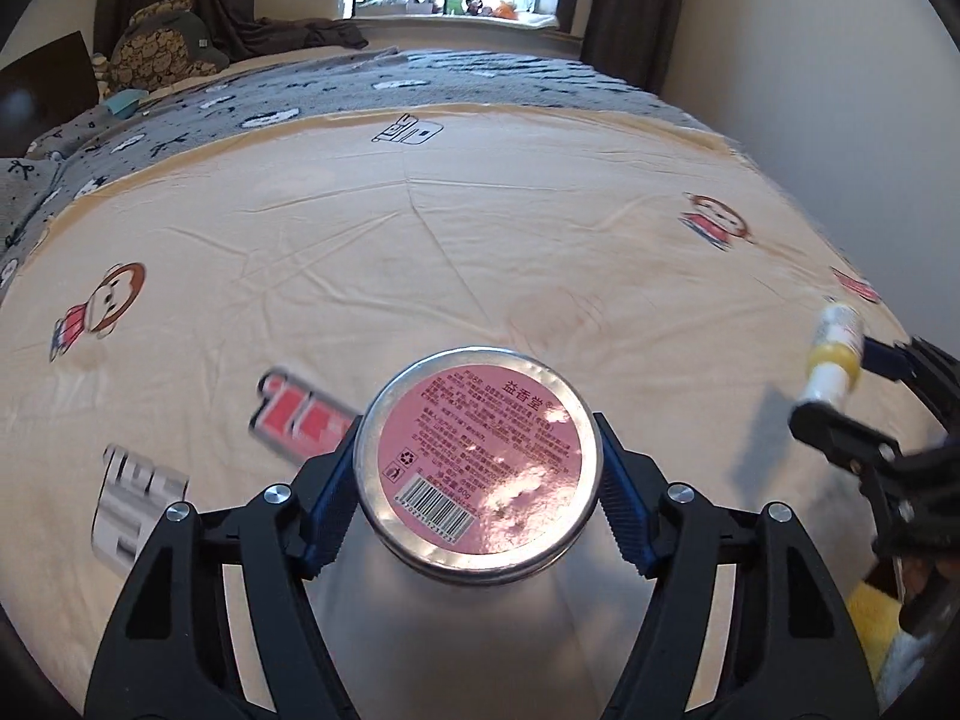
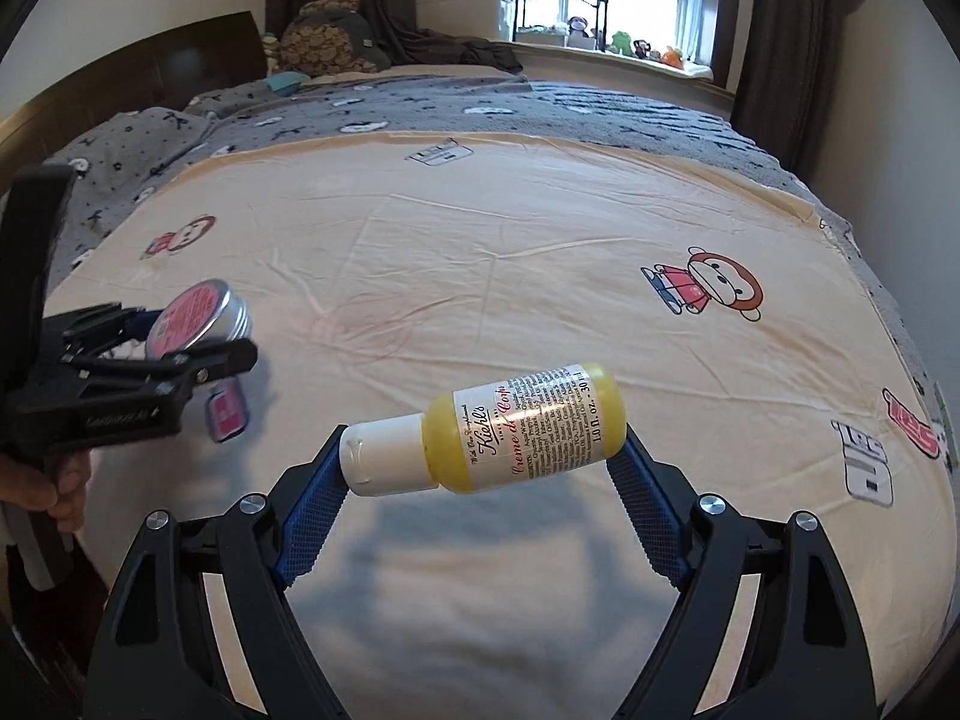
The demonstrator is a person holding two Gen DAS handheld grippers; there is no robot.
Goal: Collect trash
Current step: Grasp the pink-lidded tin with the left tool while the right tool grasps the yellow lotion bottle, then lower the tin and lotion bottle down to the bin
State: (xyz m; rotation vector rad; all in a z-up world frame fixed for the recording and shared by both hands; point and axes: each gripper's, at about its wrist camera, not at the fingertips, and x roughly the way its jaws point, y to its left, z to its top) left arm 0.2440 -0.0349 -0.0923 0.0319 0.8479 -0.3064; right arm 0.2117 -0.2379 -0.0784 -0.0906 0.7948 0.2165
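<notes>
My left gripper [image 1: 478, 468] is shut on a round metal tin [image 1: 478, 459] with a pink label, held above the bed with its bottom facing the camera. In the right wrist view the tin [image 2: 201, 319] and left gripper [image 2: 180, 342] sit at the far left. My right gripper [image 2: 483, 441] is shut on a small yellow lotion bottle [image 2: 498, 429] with a white cap, held sideways end to end above the sheet. In the left wrist view the bottle [image 1: 834, 354] and right gripper [image 1: 852, 384] show at the right edge.
A cream sheet with cartoon prints [image 2: 510, 252] covers the bed, over a grey patterned blanket [image 2: 420, 102]. Pillows and a plush [image 2: 327, 39] lie by the dark headboard [image 2: 180, 63]. A window sill with small toys [image 2: 630, 42] is behind. A wall [image 1: 810, 60] runs along the right.
</notes>
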